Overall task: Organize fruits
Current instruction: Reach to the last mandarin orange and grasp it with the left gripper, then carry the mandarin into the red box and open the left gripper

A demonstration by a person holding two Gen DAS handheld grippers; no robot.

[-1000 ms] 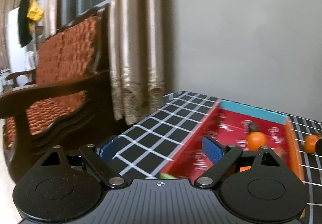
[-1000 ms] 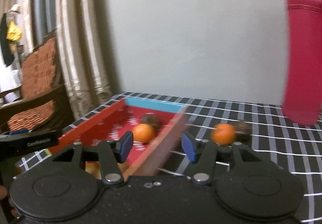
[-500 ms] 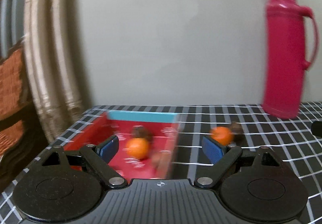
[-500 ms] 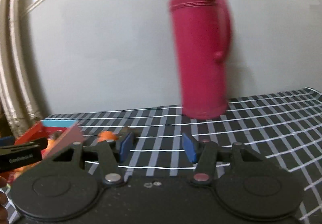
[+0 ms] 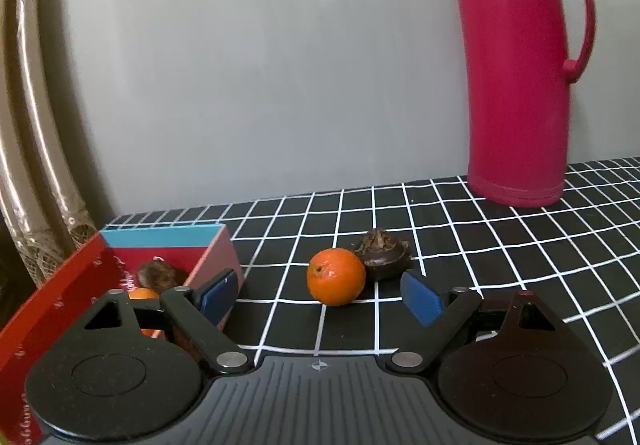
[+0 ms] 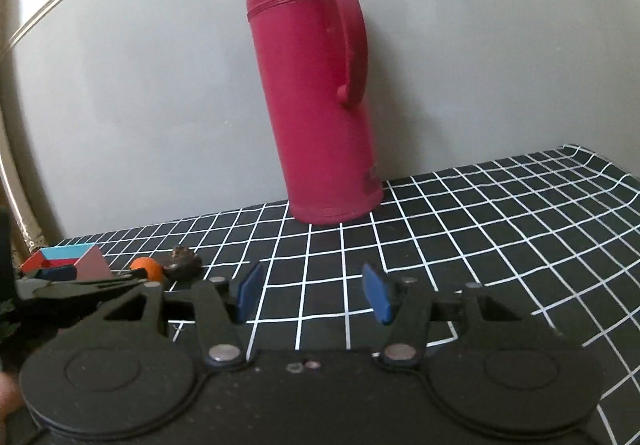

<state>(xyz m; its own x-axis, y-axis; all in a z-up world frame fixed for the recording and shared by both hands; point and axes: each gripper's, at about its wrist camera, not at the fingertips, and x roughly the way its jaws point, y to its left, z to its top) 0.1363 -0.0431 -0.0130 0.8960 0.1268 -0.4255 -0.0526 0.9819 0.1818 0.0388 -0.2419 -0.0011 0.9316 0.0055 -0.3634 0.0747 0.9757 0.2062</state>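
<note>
An orange tangerine [image 5: 336, 282] lies on the black checked tablecloth, touching a dark brown water chestnut [image 5: 383, 254] behind it. My left gripper [image 5: 320, 299] is open and empty, its blue pads on either side of the tangerine, just short of it. A red box [image 5: 60, 297] at the left holds another tangerine [image 5: 141, 294] and a brown chestnut [image 5: 158, 274]. My right gripper [image 6: 311, 295] is open and empty over bare cloth. In the right wrist view the box [image 6: 64, 261], tangerine [image 6: 147, 269] and chestnut [image 6: 183, 264] sit far left.
A tall pink thermos [image 5: 520, 69] stands at the back against the grey wall; it also shows in the right wrist view [image 6: 316, 93]. Curtains [image 5: 24, 149] hang at the far left. The tablecloth's right edge [image 6: 608, 165] falls away.
Both grippers swung right, away from the chair and box. The left now faces the loose tangerine and chestnut; the right now faces the thermos. Both stayed open.
</note>
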